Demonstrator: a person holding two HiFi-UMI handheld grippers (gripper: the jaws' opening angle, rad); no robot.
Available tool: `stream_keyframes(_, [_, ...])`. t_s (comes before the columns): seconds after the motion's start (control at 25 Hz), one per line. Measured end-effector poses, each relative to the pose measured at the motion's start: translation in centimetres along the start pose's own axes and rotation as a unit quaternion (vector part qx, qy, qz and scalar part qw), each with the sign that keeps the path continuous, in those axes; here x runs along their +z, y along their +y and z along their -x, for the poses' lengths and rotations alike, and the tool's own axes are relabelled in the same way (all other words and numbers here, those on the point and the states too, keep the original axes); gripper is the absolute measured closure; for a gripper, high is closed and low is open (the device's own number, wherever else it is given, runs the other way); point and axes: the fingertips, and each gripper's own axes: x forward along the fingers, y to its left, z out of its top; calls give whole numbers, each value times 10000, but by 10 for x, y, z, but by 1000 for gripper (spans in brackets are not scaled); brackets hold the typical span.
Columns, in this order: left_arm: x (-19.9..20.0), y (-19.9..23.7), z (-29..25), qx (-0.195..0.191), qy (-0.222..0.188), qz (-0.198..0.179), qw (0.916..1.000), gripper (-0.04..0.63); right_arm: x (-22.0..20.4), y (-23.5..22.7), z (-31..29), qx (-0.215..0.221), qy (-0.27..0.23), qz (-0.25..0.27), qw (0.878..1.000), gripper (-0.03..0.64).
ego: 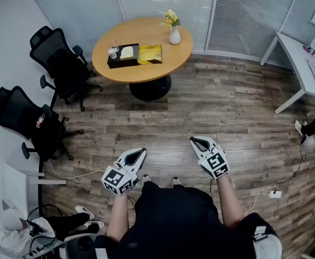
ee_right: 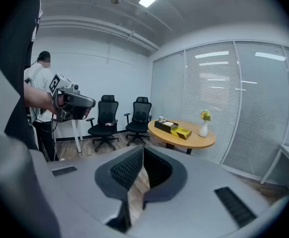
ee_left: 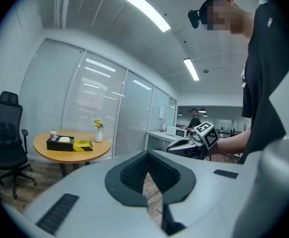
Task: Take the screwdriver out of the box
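- Wooden round bench (ego: pixel 146 72) stands well ahead of both claws, across bare plank floor (ego: pixel 233 117); nothing on it is within reach of either claw
- left claw (ego: pixel 141 152): pads together at the tips, nothing between them; held low in front of the person, aimed roughly at the bench
- right claw (ego: pixel 193 141): same state, tips together, empty; near the left claw and roughly level with it
- black box (ego: pixel 118 59) and yellow box (ego: pixel 149 54) sit side by side on the bench, far ahead of the left claw; cup (ego: pixel 113 51) at the black box's left end; vase (ego: pixel 174 35) with flowers beyond the yellow box, far ahead of the right claw
- screwdriver: can't make it out, too far and too small; presumably inside one of the two boxes, can't tell which; the black box shows a pale item, not identifiable
- progress, my read: effectively nil; no box contact, no grasp, tool not out
- left to do: close the distance to the bench; locate the tool; part one claw; grip it; lift it clear of the box
- two office chairs (ego: pixel 60 63) well off to the left of the left claw, apart from the straight path
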Motion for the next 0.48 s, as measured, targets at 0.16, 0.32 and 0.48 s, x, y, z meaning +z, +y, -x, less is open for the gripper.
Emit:
stream_keyframes(0.16, [2, -3, -2, -5, -38, 40, 10000, 589, 2, -2, 0, 18, -114, 24, 9999, 607])
stream_keyframes(0.32, [0, -3, 3, 16, -29, 124, 9999, 589, 1, 4, 2, 48, -198, -32, 9998, 607])
stream_keyframes(0.48, [0, -1, 5, 90, -38, 138, 9999, 589, 1, 4, 1, 64, -259, -134, 9996, 607])
